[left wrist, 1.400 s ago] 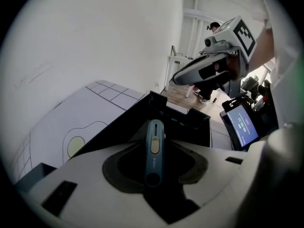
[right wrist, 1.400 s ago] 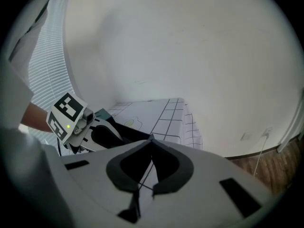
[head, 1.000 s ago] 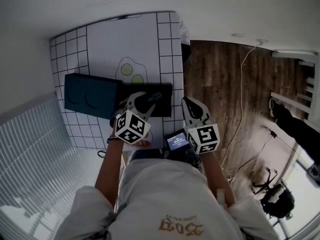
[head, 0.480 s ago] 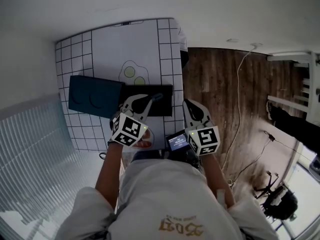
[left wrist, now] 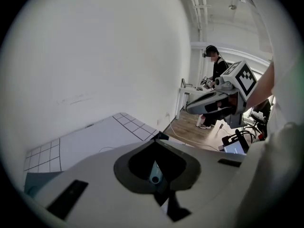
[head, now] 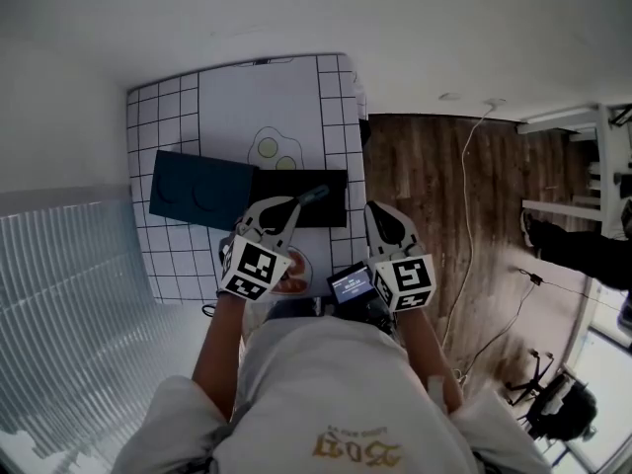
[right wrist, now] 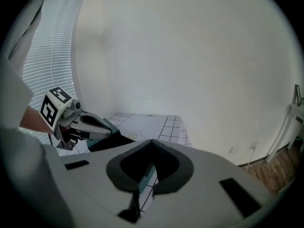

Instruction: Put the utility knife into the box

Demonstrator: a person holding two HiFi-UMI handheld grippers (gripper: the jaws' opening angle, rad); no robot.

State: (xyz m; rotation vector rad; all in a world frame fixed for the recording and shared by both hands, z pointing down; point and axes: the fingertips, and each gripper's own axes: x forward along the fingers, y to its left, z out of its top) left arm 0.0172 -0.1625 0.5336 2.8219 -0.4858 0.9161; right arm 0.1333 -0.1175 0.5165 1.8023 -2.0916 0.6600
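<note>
Now my left gripper (left wrist: 158, 137) has just been closing its jaws, and they are pinched tight on the knife (left wrist: 155, 174), whose teal butt end I see between them. In the head view the knife sticks out past the jaw tips, over the black box (head: 334, 211); I can't tell whether it touches it. The box lies open on the table (head: 247, 97), with its teal lid (head: 197, 188) just beside it on the left. My right gripper (right wrist: 152, 141) has its jaws together with nothing in them, off the box's right end.
</note>
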